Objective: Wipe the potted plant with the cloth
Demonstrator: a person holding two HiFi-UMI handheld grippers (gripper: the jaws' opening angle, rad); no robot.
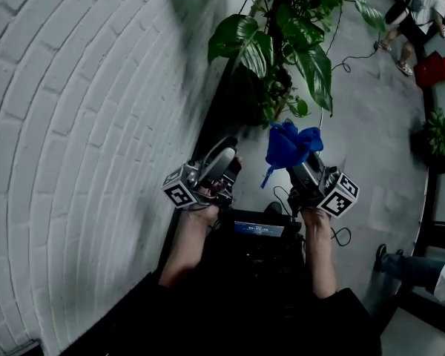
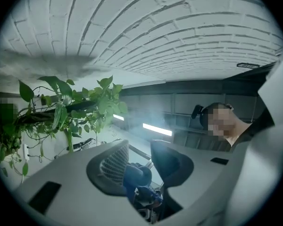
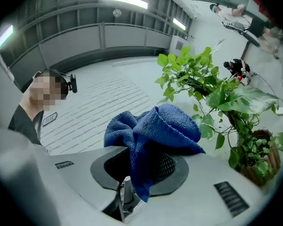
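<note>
Right gripper: the right gripper (image 1: 302,163) had its jaws clamped on the blue cloth (image 3: 156,126). It was held out in front of the person, angled toward the plant.
Cloth: it sat bunched in a loose crumple above the right jaws, and one tail hung down between them. In the head view it was just below the plant's lowest leaves, and whether it touched them could not be told.
Left gripper: the left gripper (image 1: 224,158) had its jaws standing partly apart, with nothing pressed between the pads. In its own view a blue shape showed in the gap, and what it was could not be told.
Potted plant: the potted plant (image 1: 285,43) stood on the floor (image 1: 371,124) close to the white brick wall (image 1: 81,124). It had broad green leaves and trailing stems. The right gripper view showed its brownish pot (image 3: 260,160) low on the right.
Hands: both forearms reached forward side by side. The left gripper was nearer the wall and the two were a little apart.
Background: another person (image 1: 419,10) stood far off at the upper right of the head view, beside a red object (image 1: 436,69). A second small plant (image 1: 439,132) stood at the right edge.
</note>
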